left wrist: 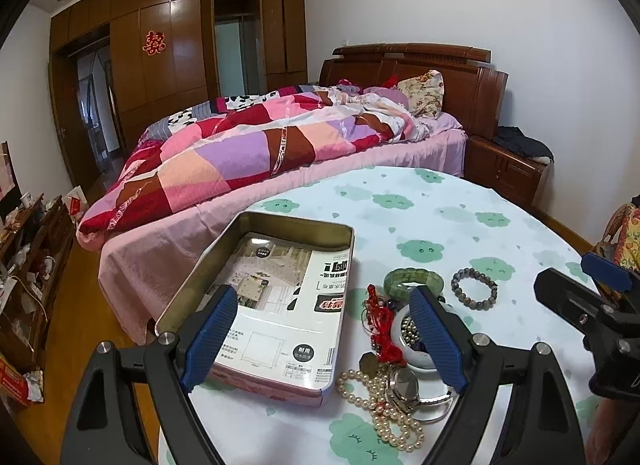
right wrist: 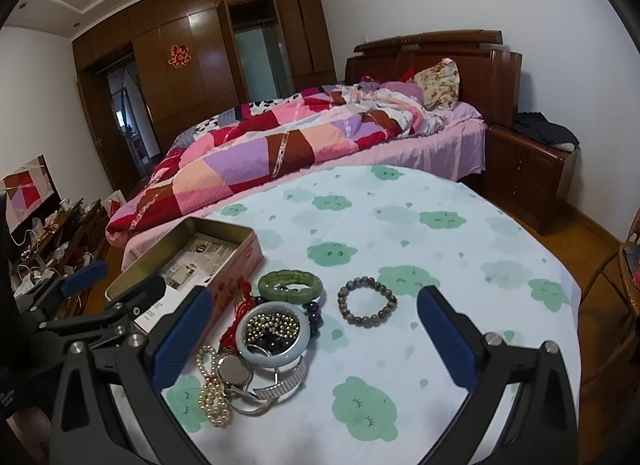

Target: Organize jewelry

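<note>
An open pink tin box [left wrist: 338, 329] [right wrist: 236, 261] with a printed paper inside sits on the table's left side. Right of it lies a jewelry pile: green jade bangle [left wrist: 412, 279] [right wrist: 290, 285], white bangle [right wrist: 272, 345] holding gold beads, red cord charm [left wrist: 384, 329], pearl necklace [left wrist: 384, 413] [right wrist: 214, 397], metal watch [left wrist: 404, 385] [right wrist: 276, 385]. A grey bead bracelet [left wrist: 474, 288] [right wrist: 367, 302] lies apart to the right. My left gripper [left wrist: 324, 339] is open above the tin and pile. My right gripper [right wrist: 314, 339] is open above the pile and bracelet. Both are empty.
The round table [right wrist: 440, 265] wears a white cloth with green clouds. A bed with a patchwork quilt [left wrist: 248, 153] stands close behind it. A wooden nightstand [right wrist: 528, 173] is at the back right, a wicker chair [right wrist: 624, 273] at the right, cluttered shelves [left wrist: 28, 265] at the left.
</note>
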A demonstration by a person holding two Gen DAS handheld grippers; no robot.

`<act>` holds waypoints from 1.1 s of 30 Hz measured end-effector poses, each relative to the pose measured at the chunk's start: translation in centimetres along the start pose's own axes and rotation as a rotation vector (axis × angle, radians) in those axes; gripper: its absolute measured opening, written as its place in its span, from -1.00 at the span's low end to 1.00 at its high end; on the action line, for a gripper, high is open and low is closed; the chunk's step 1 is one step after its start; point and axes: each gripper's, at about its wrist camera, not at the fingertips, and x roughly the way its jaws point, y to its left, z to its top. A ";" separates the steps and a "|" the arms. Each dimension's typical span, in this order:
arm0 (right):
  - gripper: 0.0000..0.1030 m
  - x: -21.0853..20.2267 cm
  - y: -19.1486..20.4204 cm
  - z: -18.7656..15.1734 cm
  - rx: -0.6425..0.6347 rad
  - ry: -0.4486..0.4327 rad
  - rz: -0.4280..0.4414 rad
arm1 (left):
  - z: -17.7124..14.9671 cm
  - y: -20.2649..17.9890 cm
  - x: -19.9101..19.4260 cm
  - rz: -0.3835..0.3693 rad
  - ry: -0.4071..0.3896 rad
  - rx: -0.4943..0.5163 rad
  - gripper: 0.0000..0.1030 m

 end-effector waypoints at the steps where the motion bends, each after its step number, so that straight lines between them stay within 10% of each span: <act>1: 1.00 -0.1 -0.1 0.0 0.002 -0.009 -0.003 | 0.0 -0.1 -0.1 -0.003 -0.003 0.002 0.70; 33: 1.00 -1.2 0.7 -1.4 0.000 -0.028 0.003 | -2.0 -0.3 -0.9 -0.002 -0.009 0.018 0.70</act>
